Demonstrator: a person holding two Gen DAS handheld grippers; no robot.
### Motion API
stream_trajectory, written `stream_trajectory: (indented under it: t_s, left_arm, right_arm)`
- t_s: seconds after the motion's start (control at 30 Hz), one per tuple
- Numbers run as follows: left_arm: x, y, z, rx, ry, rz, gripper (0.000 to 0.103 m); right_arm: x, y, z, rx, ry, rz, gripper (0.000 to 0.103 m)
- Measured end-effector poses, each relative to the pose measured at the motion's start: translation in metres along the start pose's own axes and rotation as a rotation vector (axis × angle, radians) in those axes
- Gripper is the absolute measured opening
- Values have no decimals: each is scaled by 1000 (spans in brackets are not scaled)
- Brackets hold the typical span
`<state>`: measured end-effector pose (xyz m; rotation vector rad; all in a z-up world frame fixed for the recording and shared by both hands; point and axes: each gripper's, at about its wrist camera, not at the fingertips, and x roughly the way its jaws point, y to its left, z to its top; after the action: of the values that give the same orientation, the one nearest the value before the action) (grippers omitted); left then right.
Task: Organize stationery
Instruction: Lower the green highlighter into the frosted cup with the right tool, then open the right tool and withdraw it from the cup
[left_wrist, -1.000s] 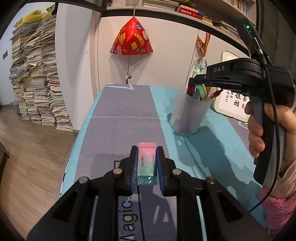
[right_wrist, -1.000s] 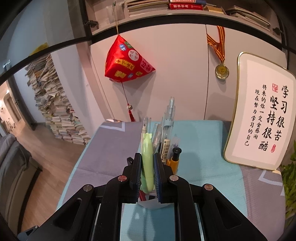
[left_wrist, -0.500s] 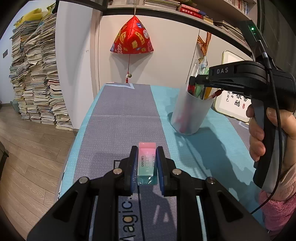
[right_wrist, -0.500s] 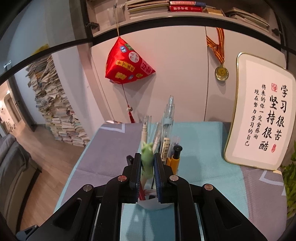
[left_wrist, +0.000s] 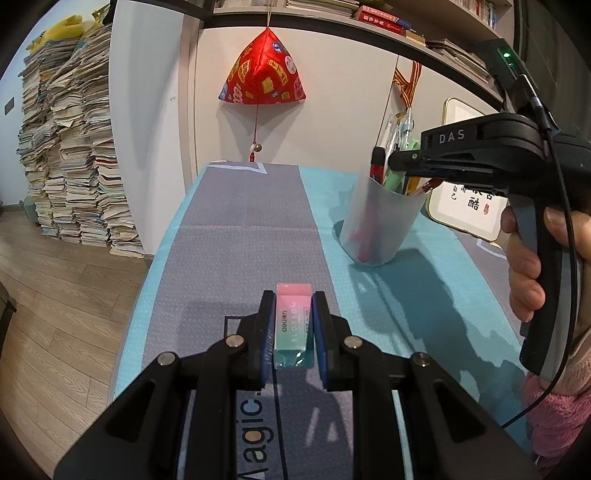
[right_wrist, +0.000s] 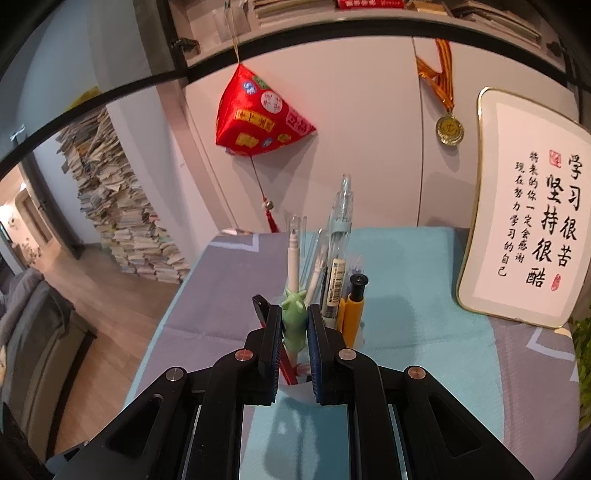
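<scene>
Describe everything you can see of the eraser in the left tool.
The eraser is a small rectangular block with a pink top fading to teal at the near end, wrapped in a paper-like sleeve printed with lettering. It looks soft and intact. It sits clamped between the two fingers of the left tool, its long axis pointing away from the camera, above the grey strip of the table mat. Whether its underside touches the mat cannot be told.
</scene>
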<state>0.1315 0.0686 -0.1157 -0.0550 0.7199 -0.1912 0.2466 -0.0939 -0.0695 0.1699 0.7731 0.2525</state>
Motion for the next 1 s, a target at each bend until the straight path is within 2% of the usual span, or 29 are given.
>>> stream_trajectory:
  t_s: [0.13, 0.23, 0.53, 1.0]
  left_arm:
    - [1, 1, 0, 1, 2, -1, 18]
    - [2, 0, 0, -1, 4, -4, 18]
    - [2, 0, -1, -2, 7, -5, 18]
    - [-13, -10, 3, 16, -21, 5, 18]
  right_arm:
    - [4, -3, 0, 27, 52, 39, 14]
    - [10, 1, 1, -1, 79, 18, 14]
    - [-1, -2, 0, 12, 31, 12, 14]
    - [-29, 14, -12, -99, -17, -79, 14]
